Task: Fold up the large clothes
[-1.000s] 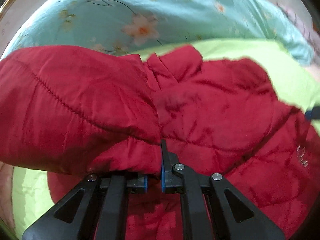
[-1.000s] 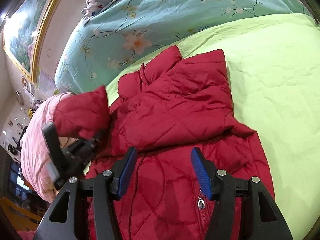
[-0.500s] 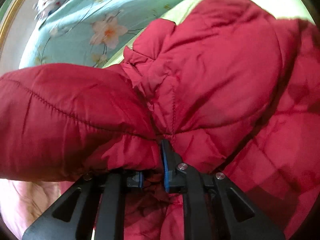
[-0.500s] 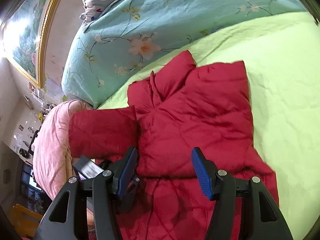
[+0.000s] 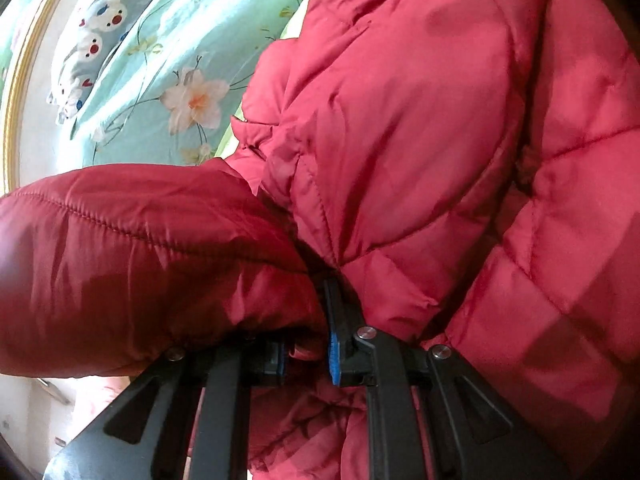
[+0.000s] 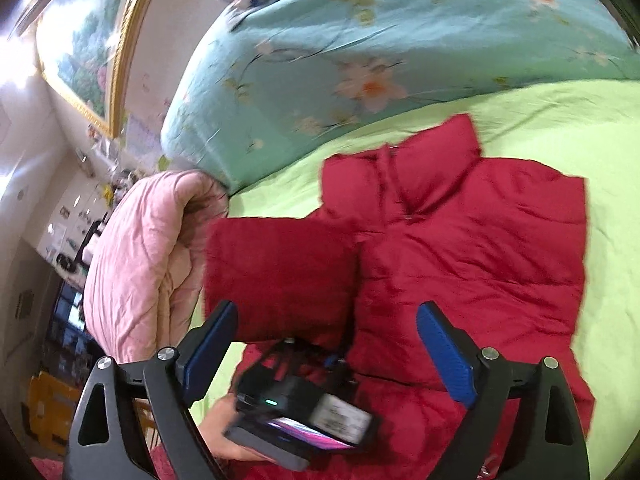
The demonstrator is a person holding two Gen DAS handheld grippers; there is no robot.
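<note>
Lower now, my left claw [image 5: 306, 354] stays clenched on the red jacket's [image 6: 472, 248] sleeve [image 6: 280, 276] at nine o'clock; my right claw [image 6: 326, 354] has just been opening, empty, above the jacket on the green sheet [image 6: 612, 200].

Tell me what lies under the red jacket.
The red jacket lies spread on a lime-green sheet, which shows around its edges. Its sleeve is held up by the left tool. What the sheet covers cannot be seen.
</note>
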